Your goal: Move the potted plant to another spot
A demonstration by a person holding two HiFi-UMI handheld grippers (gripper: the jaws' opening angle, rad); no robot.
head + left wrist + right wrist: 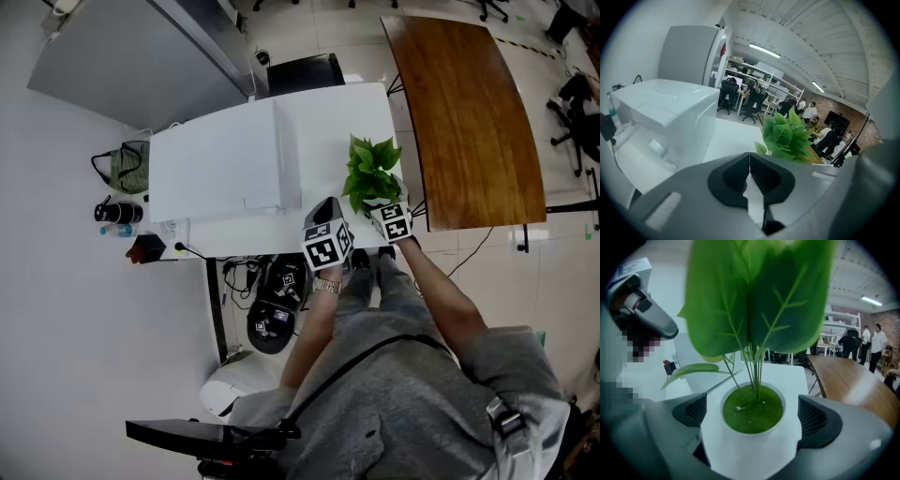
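Plant (372, 176) in its white pot (750, 451) stands at the 4 o'clock corner of the counter (319, 122), close to the edge. It sits between the wide-spread jaws of the right gripper (390, 217), whose pads flank the pot's walls without clearly pressing. The left gripper (749, 176), jaws together and empty, hangs at the plant's 8 o'clock. Likely risks: an uneven squeeze on the smooth pot could let it slip or tip under its tall leaves, and a nudge toward 3 o'clock might send it off the edge.
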